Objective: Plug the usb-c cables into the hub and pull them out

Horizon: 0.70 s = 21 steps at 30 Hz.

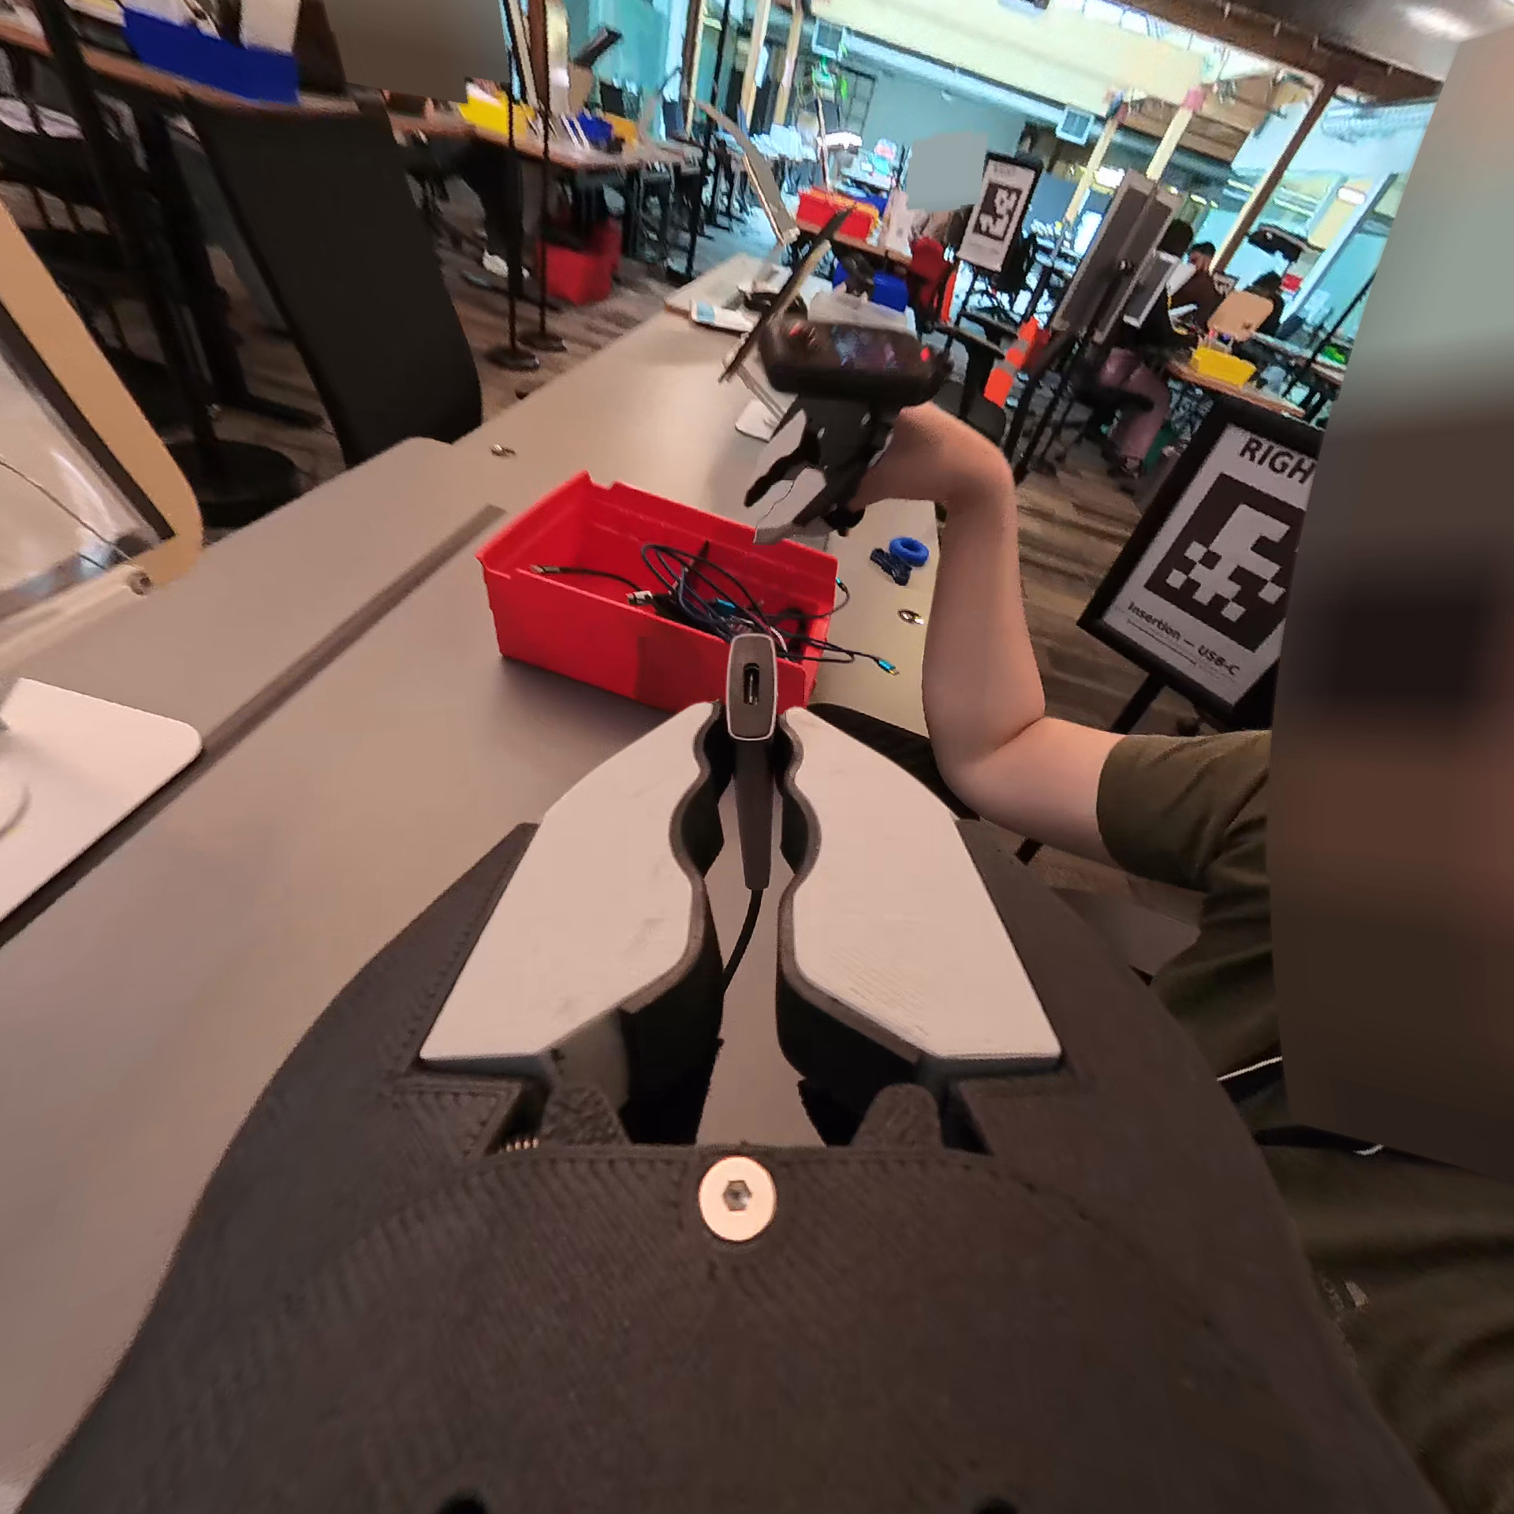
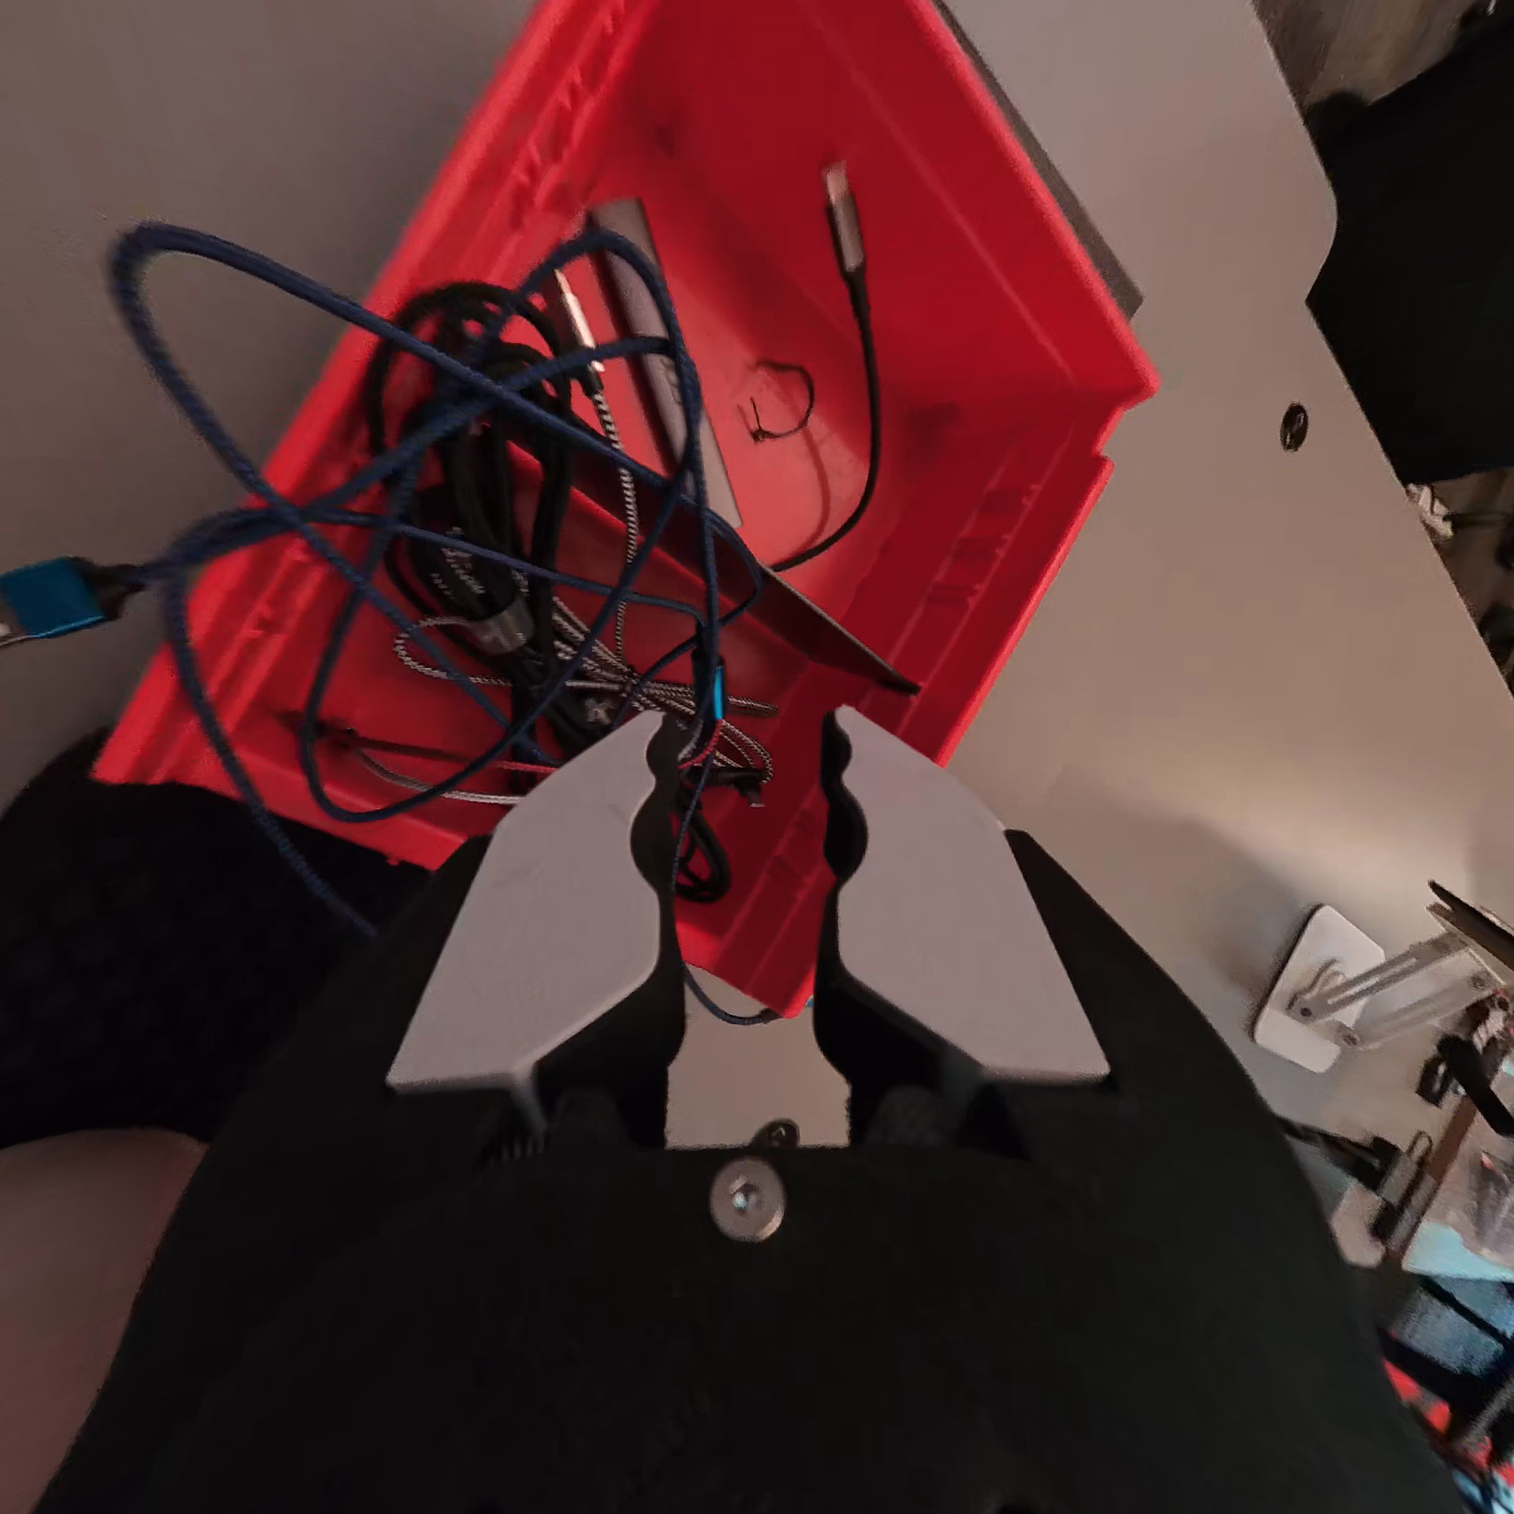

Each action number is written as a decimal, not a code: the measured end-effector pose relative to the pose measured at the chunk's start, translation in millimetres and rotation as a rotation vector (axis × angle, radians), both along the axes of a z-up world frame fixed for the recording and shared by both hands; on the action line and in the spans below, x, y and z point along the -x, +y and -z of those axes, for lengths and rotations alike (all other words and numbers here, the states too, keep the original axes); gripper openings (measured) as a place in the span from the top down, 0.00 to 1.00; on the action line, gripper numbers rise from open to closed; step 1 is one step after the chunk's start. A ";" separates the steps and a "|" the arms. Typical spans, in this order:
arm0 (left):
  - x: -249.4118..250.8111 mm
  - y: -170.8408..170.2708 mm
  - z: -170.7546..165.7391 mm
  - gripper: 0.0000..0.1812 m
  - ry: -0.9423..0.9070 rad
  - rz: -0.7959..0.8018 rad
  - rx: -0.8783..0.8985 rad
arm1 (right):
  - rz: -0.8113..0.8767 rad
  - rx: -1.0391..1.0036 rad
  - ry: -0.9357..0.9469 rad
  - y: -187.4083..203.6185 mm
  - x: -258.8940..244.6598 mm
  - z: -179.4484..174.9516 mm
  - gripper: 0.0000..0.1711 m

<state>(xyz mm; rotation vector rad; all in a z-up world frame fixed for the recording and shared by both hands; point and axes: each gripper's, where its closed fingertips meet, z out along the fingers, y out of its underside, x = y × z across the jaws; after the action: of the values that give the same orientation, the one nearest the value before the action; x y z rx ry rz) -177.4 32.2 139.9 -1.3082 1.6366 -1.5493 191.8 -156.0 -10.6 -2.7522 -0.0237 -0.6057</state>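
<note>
In the left wrist view, the left claw is closed on the slim grey hub, clamped between the two grey fingers with its port end sticking up past the tips and its black lead trailing back between them. Just beyond the hub, a red bin sits on the grey worktop with a tangle of cables inside; one thin lead with a blue plug spills over the bin's right wall onto the worktop. Above the bin's far right corner, the right claw hangs in the air, pointing down, held by a bare forearm. A blue ring-shaped object lies farther back on the worktop.

In the right wrist view, the right claw is held partly apart over the near end of the red bin, gripping nothing. A dark blue braided cable loops out over the bin's left wall, its blue plug at the left edge of the picture. Black and grey braided cables lie heaped in the bin, and a separate short black cable with a grey plug rests on the bin floor beyond.
</note>
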 end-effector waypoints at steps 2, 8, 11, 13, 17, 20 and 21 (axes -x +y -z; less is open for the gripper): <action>-3.6 -3.7 3.0 0.95 0.011 0.011 0.000 | -0.053 -0.003 0.006 -0.6 12.8 -2.3 0.80; -25.6 -20.3 12.2 0.95 0.013 0.046 0.019 | -0.288 -0.192 0.000 47.1 58.7 -33.5 0.80; -53.2 -30.1 28.0 0.95 0.020 0.055 0.028 | -0.568 -0.521 0.126 105.0 136.5 -81.4 0.79; -67.4 -34.2 37.9 0.95 0.023 0.062 0.037 | -0.795 -0.707 0.387 125.4 212.2 -106.2 0.80; -80.9 -32.8 40.7 0.95 -0.033 0.039 0.084 | -0.936 -0.609 0.598 146.5 279.7 -80.1 0.78; -83.6 -37.1 44.6 0.95 -0.027 0.059 0.091 | -0.968 -0.562 0.629 160.1 296.2 -59.6 0.82; -84.3 -39.0 46.6 0.95 -0.018 0.066 0.088 | -0.992 -0.544 0.684 158.1 303.4 -57.2 0.90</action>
<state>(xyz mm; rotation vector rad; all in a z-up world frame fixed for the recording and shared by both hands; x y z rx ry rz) -93.0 -6.9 93.3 -1.2931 1.6328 -1.6844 -111.6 2.1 46.6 -1.9198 -0.8470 0.5168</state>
